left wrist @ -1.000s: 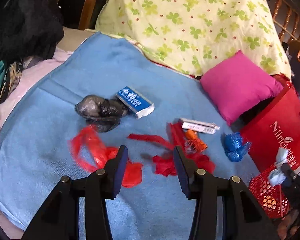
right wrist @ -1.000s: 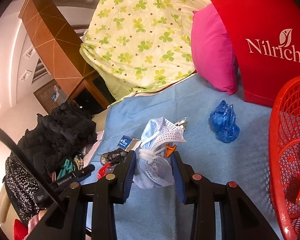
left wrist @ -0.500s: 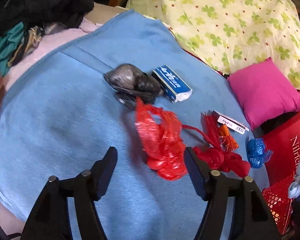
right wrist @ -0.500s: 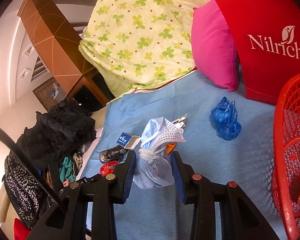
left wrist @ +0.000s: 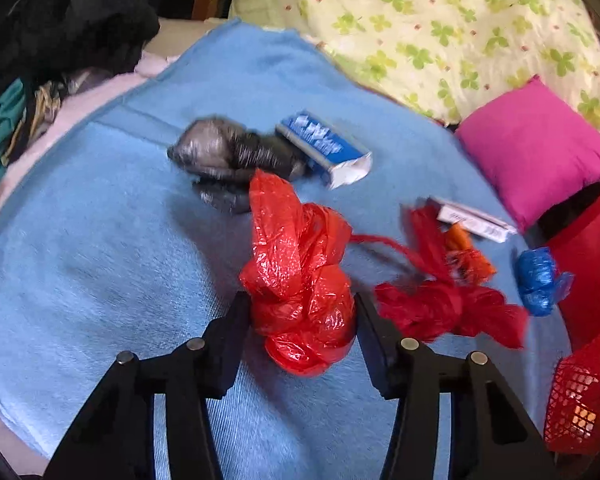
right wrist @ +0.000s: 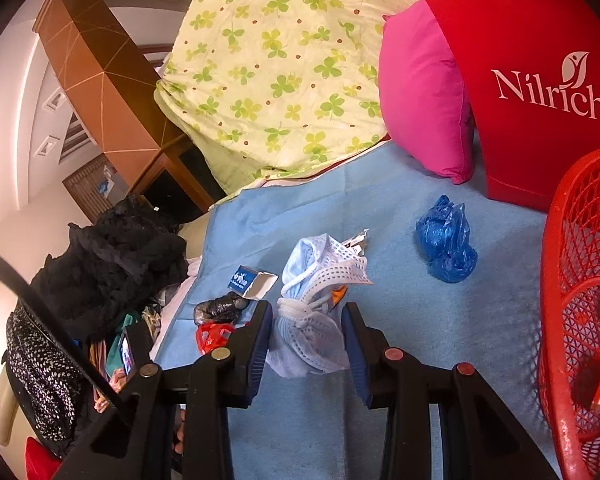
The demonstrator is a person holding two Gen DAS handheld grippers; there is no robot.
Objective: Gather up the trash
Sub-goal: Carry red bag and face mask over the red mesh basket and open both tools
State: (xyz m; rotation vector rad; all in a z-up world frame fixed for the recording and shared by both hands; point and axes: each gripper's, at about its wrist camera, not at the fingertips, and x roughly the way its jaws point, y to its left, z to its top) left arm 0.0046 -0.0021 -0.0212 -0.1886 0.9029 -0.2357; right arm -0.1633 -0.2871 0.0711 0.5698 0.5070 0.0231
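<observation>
My left gripper (left wrist: 300, 318) is shut on a crumpled red plastic bag (left wrist: 300, 280) and holds it above the blue blanket (left wrist: 100, 240). Behind it lie a black bag (left wrist: 228, 156), a blue and white carton (left wrist: 324, 148), more red plastic (left wrist: 448, 304), a white box (left wrist: 472, 216) and a blue bag (left wrist: 538, 280). My right gripper (right wrist: 306, 334) is shut on a knotted white and pale blue mesh bag (right wrist: 312, 300), held above the blanket. The red mesh basket (right wrist: 560, 280) is at the right.
A pink cushion (left wrist: 536, 152) and a clover-print quilt (left wrist: 440, 24) lie at the back. A red Nilrich bag (right wrist: 520, 80) stands behind the basket. Black clothes (right wrist: 108, 256) are piled at the left edge of the bed.
My left gripper closed on the red plastic bag and lifted it off the blanket. My right gripper kept hold of the mesh bag and barely moved.
</observation>
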